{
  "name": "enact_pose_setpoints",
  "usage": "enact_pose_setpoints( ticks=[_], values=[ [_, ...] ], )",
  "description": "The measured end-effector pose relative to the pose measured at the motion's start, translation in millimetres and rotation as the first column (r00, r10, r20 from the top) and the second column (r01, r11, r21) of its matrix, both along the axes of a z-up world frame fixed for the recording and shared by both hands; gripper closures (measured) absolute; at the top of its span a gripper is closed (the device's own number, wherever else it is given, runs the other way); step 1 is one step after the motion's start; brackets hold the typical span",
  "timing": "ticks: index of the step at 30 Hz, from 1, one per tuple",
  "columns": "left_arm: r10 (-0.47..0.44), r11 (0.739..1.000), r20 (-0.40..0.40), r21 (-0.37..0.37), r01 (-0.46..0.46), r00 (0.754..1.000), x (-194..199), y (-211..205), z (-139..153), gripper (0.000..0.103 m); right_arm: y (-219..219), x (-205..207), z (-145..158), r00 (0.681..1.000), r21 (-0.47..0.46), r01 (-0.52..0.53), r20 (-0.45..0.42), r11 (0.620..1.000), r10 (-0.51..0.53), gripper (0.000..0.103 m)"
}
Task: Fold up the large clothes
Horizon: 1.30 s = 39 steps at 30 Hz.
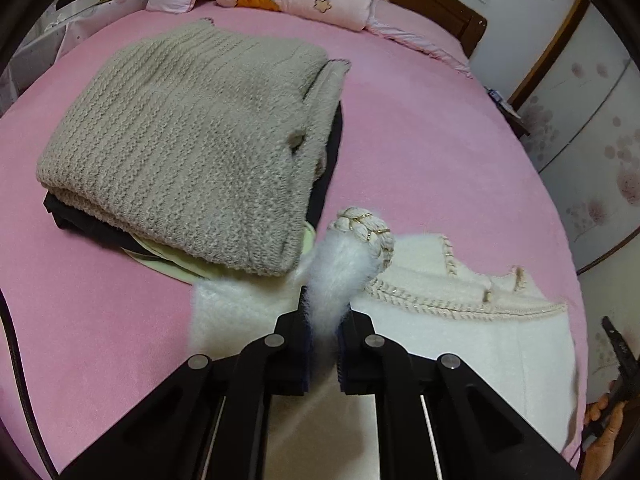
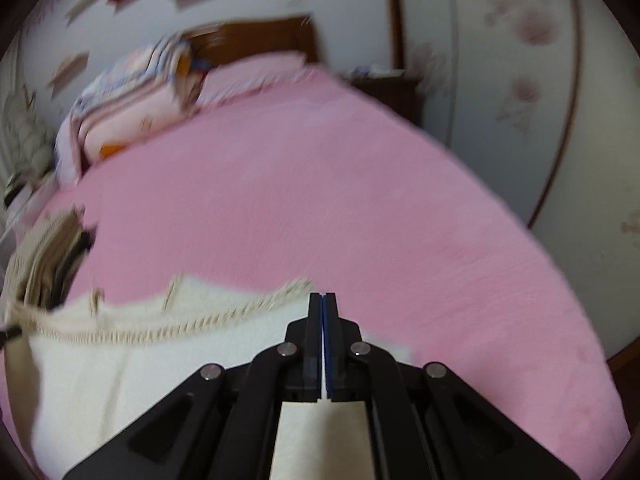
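Left gripper (image 1: 325, 312) is pinching a fluffy bunch of the cream knit garment (image 1: 460, 320), jaws clamped tight on the braided-trim edge. Right gripper (image 2: 323, 304) is sitting with jaws pressed fully together; a thin white sliver between the pads suggests it's holding the cream knit garment's far edge, but the view is blurry, not certain. The garment is lying on the pink bed (image 1: 420, 140), just beside a folded stack topped by a beige sweater (image 1: 188, 144). Step in hand looks like gripping both ends of the top edge to start a fold. To do it well: be keeping both grips level, tensioning the edge evenly so the knit isn't bunching, lifting clear of the beige stack, and carrying the edge over in one pass, since fluffy knit can slip from a shallow pinch.
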State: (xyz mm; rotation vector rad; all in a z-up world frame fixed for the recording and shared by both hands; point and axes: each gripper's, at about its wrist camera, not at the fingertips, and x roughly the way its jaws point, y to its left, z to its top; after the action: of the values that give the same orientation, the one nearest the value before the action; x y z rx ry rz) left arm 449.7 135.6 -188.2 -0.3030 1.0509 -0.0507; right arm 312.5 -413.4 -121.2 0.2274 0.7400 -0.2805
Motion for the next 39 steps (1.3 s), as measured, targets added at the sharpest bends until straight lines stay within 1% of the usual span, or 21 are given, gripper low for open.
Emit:
enact_pose_setpoints(
  ticks=[1, 3, 5, 7, 9, 10, 11, 13, 15, 18, 22, 24, 25, 26, 27, 28, 30, 31, 32, 36, 39],
  values=[
    [0.017, 1.0, -0.013, 0.009, -0.017, 1.0, 5, -1, -5, 0.096, -3, 0, 2, 1.0, 0.009, -0.003, 0.001, 1.0, 0.003, 0.103],
    [0.051, 0.998, -0.049, 0.036, -0.049, 0.998, 14, 1, -20, 0.096, -7, 4, -1, 0.999, 0.029, -0.015, -0.028, 0.999, 0.016, 0.103],
    [0.079, 0.996, -0.068, 0.056, -0.076, 0.995, 19, 1, -33, 0.096, -11, 13, -11, 0.996, 0.088, -0.023, -0.078, 0.996, 0.03, 0.103],
    [0.086, 0.993, -0.078, 0.093, -0.079, 0.993, 26, -4, -43, 0.096, -17, 17, -19, 0.994, 0.14, -0.013, -0.101, 0.99, 0.027, 0.102],
    [0.094, 0.989, -0.097, 0.12, -0.083, 0.991, 31, -8, -52, 0.096, -20, 25, -30, 0.992, 0.201, -0.007, -0.119, 0.98, 0.031, 0.098],
    [0.1, 0.988, -0.106, 0.132, -0.085, 0.989, 34, -10, -56, 0.095, -19, 30, -34, 0.99, 0.218, -0.003, -0.135, 0.976, 0.033, 0.09],
    [0.1, 0.986, -0.113, 0.141, -0.084, 0.988, 37, -12, -60, 0.095, -19, 34, -40, 0.988, 0.235, -0.004, -0.149, 0.972, 0.039, 0.077],
    [0.099, 0.985, -0.124, 0.156, -0.079, 0.987, 42, -16, -64, 0.094, -18, 44, -52, 0.981, 0.267, -0.01, -0.186, 0.964, 0.062, 0.07],
    [0.101, 0.984, -0.124, 0.161, -0.08, 0.987, 44, -19, -66, 0.094, -16, 52, -60, 0.974, 0.267, -0.012, -0.215, 0.964, 0.072, 0.069],
    [0.092, 0.986, -0.117, 0.147, -0.074, 0.989, 45, -23, -68, 0.094, -17, 65, -72, 0.961, 0.227, -0.001, -0.268, 0.974, 0.063, 0.069],
    [0.085, 0.992, -0.119, 0.101, -0.073, 0.989, 44, -12, -65, 0.094, -22, 76, -85, 0.949, 0.311, -0.018, -0.293, 0.95, 0.114, 0.067],
    [0.085, 0.992, -0.119, 0.102, -0.073, 0.989, 43, -11, -65, 0.094, -25, 79, -89, 0.946, 0.359, -0.026, -0.292, 0.933, 0.139, 0.064],
    [0.085, 0.992, -0.119, 0.107, -0.073, 0.989, 43, -12, -65, 0.094, -28, 78, -90, 0.948, 0.387, -0.033, -0.279, 0.922, 0.151, 0.064],
    [0.086, 0.992, -0.118, 0.106, -0.073, 0.989, 43, -11, -65, 0.094, -30, 77, -89, 0.951, 0.411, -0.053, -0.257, 0.91, 0.172, 0.068],
    [0.087, 0.992, -0.117, 0.104, -0.074, 0.989, 42, -8, -63, 0.094, -28, 75, -86, 0.953, 0.41, -0.077, -0.239, 0.909, 0.188, 0.074],
    [0.089, 0.992, -0.117, 0.098, -0.078, 0.989, 41, -7, -61, 0.094, -25, 74, -83, 0.953, 0.391, -0.09, -0.234, 0.916, 0.194, 0.091],
    [0.096, 0.993, -0.118, 0.079, -0.087, 0.988, 36, -5, -54, 0.094, -12, 65, -70, 0.957, 0.308, -0.128, -0.211, 0.943, 0.199, 0.094],
    [0.095, 0.994, -0.119, 0.07, -0.087, 0.988, 35, -3, -50, 0.094, -9, 63, -64, 0.957, 0.285, -0.134, -0.212, 0.949, 0.199, 0.095],
    [0.093, 0.994, -0.118, 0.064, -0.086, 0.989, 35, 0, -47, 0.094, -5, 56, -53, 0.963, 0.249, -0.14, -0.189, 0.958, 0.19, 0.095],
    [0.067, 0.997, -0.114, 0.054, -0.061, 0.991, 35, 1, -35, 0.094, 4, 31, -12, 0.986, 0.133, -0.119, -0.1, 0.984, 0.133, 0.096],
    [0.065, 0.997, -0.131, 0.043, -0.06, 0.989, 40, -1, -32, 0.094, 13, 22, 6, 0.992, 0.039, -0.095, -0.077, 0.995, 0.097, 0.096]
  ],
)
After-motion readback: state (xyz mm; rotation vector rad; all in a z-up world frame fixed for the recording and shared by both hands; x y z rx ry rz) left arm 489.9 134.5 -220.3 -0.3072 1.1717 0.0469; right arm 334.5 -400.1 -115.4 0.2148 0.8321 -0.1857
